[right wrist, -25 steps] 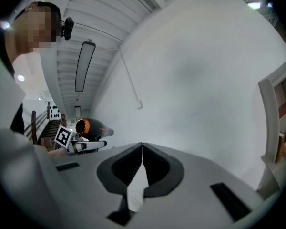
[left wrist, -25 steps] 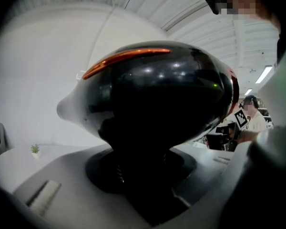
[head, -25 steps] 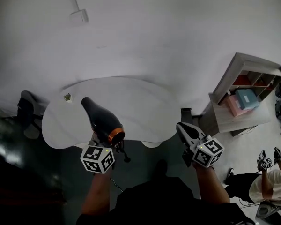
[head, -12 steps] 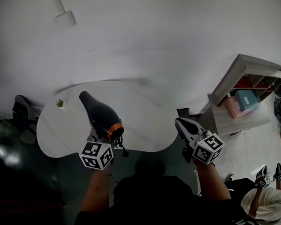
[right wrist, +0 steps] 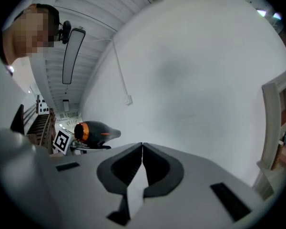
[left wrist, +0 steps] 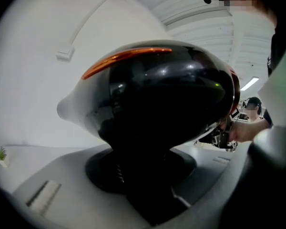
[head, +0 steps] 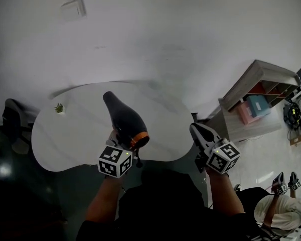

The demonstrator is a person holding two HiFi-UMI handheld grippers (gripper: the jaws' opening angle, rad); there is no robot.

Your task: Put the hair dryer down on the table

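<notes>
Black and glossy with an orange ring at its rear, the hair dryer (head: pixel 124 123) is sitting in the left gripper (head: pixel 121 140), whose jaws are clamping the handle from below while the barrel is standing just beyond and above them. Its long axis is running away from the person, the narrow nozzle pointing toward the far side of the white table (head: pixel 75 137) and the ringed end facing back toward the gripper. From the head view the dryer is hanging over the near middle part of the tabletop, and it seems to be in the air rather than resting, though contact is hard to judge from above. The bare surface is lying directly beneath and ahead of the left gripper, so the move is probably calling for a short lowering there, well apart from the small potted plant (head: pixel 58 107) at the far left edge. The right gripper (right wrist: pixel 142 147) is waiting off to the right beside the table edge, jaws pressed together on nothing and farther from the dryer.
</notes>
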